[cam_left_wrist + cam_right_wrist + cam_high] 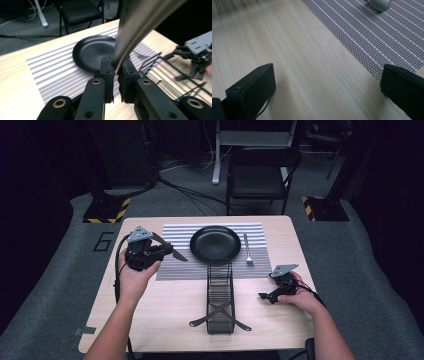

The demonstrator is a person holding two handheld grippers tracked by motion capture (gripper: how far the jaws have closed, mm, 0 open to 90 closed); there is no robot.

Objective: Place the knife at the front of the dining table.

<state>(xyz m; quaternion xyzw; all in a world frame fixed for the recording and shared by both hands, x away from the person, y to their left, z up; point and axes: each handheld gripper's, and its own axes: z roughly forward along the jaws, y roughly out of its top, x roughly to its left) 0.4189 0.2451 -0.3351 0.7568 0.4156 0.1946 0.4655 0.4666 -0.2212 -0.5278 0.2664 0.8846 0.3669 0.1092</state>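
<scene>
The left gripper (116, 72) has its jaws pinched on a flat metal utensil (135, 27) (a knife, by its dark blade in the high view), held above the striped placemat (175, 265) just left of the black plate (215, 244). The right gripper (328, 82) has its jaws spread wide and bare, low over the wooden table (307, 75) beside the placemat edge. A fork (247, 251) lies right of the plate; a wire caddy (220, 300) stands near the person.

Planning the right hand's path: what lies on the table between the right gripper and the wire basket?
Bare wood. In the high view nothing lies between the right gripper and the wire basket.
</scene>
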